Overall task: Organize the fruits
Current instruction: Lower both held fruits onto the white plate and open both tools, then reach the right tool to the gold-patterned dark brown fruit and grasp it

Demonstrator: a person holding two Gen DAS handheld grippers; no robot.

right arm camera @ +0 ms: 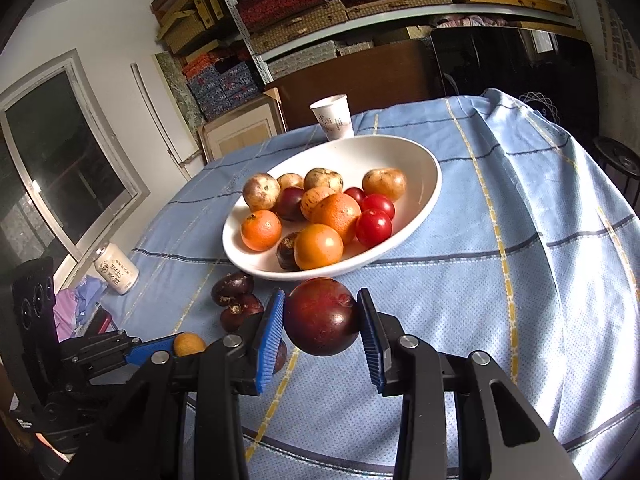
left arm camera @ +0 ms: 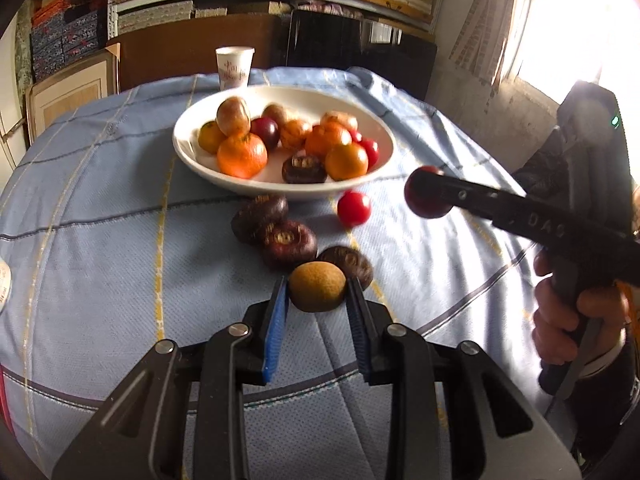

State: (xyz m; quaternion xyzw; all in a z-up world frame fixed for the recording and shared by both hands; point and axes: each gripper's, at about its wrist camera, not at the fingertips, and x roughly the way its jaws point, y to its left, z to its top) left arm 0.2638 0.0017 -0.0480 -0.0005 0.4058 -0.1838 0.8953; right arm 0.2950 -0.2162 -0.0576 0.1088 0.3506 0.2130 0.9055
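The left gripper is closed on a small brown kiwi-like fruit, its blue pads pressed to either side of it, just above the blue checked cloth that covers the worktop. In the right wrist view the same fruit shows as a tan ball at the tip of the left gripper, low at the left edge.

The right gripper is clamped on a dark red plum-like fruit, held clear of the cloth in front of the white bowl. From the left wrist camera this fruit sits at the end of the right gripper, which a hand grips by its handle.

The white bowl stands near the middle of the worktop and holds a heap of oranges, red cherry tomatoes, pale brown round fruits and a dark water chestnut. On the cloth just in front of the bowl lie three more dark water chestnuts close together and one loose red cherry tomato. A paper cup stands behind the bowl. A drinks can stands near the left edge of the worktop in the right wrist view.
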